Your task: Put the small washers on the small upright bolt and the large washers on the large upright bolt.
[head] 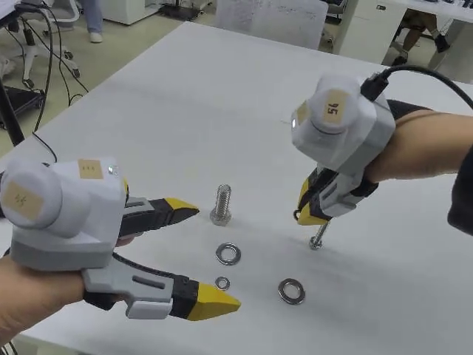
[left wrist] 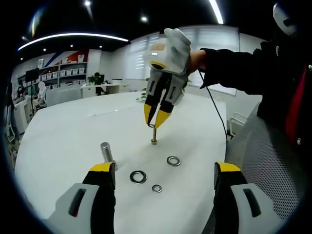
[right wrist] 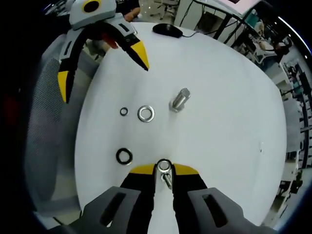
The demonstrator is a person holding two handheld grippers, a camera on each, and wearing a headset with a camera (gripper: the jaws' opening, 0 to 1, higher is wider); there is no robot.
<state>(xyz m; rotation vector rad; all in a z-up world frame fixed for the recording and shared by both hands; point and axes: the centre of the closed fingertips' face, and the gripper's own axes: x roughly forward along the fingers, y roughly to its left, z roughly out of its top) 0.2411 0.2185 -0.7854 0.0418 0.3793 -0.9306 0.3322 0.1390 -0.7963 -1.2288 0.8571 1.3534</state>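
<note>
The large bolt stands upright mid-table, and the small bolt stands to its right. My right gripper comes down from above with its jaws closed on the small bolt's upper shaft; a ring shape shows at the bolt's base. Two large washers and one small washer lie flat in front of the bolts. At the lower left, my left gripper is open and holds nothing, its tips straddling the near washers.
The white table stretches far beyond the bolts. A computer mouse lies near its far edge. Chairs and desks stand around the table.
</note>
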